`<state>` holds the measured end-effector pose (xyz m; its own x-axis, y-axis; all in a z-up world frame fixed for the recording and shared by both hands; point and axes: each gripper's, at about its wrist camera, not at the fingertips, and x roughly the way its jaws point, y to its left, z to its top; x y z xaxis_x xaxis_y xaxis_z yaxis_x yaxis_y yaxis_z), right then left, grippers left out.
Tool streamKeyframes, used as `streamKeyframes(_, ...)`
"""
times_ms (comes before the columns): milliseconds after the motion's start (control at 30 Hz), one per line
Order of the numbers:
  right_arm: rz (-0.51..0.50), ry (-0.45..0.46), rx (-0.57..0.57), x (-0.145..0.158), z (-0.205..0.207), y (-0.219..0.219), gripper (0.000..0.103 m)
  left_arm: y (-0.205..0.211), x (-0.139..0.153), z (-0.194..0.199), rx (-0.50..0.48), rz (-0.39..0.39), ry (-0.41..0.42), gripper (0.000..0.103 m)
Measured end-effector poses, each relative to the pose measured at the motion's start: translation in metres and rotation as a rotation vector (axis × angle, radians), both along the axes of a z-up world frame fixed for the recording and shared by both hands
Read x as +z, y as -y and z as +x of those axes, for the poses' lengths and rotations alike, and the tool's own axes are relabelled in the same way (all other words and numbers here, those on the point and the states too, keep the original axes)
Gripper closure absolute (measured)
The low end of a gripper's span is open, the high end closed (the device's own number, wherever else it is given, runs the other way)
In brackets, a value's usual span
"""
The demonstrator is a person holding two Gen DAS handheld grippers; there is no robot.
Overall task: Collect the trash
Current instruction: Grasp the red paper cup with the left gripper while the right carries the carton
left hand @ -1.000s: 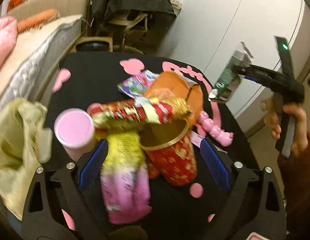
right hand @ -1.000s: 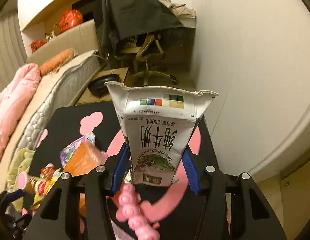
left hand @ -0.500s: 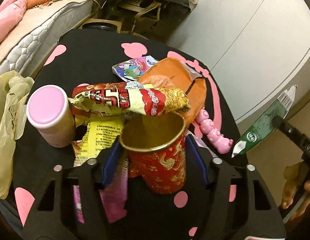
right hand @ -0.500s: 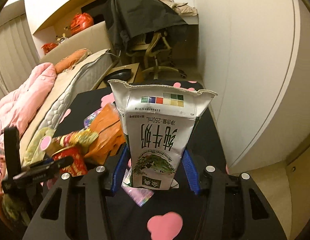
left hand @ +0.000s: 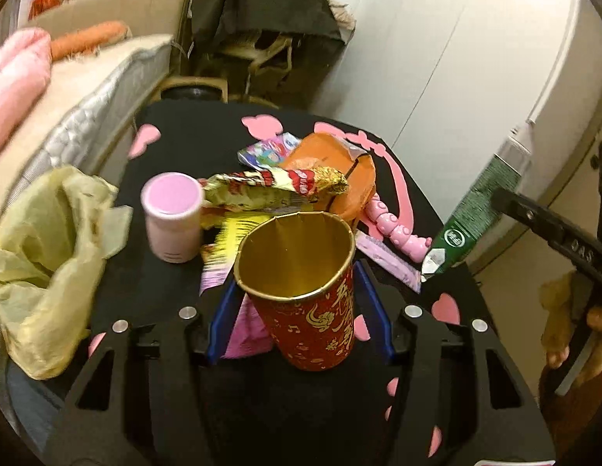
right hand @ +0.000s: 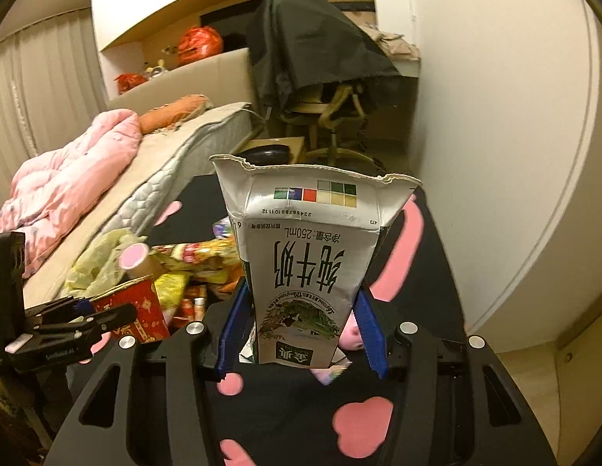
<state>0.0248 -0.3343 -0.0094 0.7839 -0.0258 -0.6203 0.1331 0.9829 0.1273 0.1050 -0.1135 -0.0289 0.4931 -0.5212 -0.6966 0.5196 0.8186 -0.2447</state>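
Cup (left hand: 308, 291) clamped in left gripper (left hand: 297, 310) near table (left hand: 192, 124) edge; carton (right hand: 304, 264) in right gripper (right hand: 301, 330).

Both views are being lit by warm, yellowish indoor light, dim toward the dark rounded corners. Straight lines are being bent by fisheye distortion at the edges. The yellow plastic bag (left hand: 48, 256) and pink bottle (left hand: 171, 217) are being smeared by motion blur.
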Motion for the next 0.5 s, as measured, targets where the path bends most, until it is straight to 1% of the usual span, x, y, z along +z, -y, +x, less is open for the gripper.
streamKeyframes(133,-0.038,0.013,0.052,0.003,0.005,-0.024,0.054,-0.023,0.009,-0.011,0.024,0.003,0.068,0.049)
streamKeyframes(300,-0.021,0.035,0.126,0.015,0.015,-0.048,0.054,-0.058,0.024,-0.009,0.088,-0.008,0.116,0.049)
streamKeyframes(433,-0.015,0.078,0.191,0.032,0.029,-0.074,0.054,-0.098,0.038,0.003,0.191,-0.014,0.155,0.049)
streamKeyframes(500,-0.02,0.103,0.236,0.041,0.041,-0.093,0.054,-0.125,0.044,0.013,0.266,-0.005,0.176,0.049)
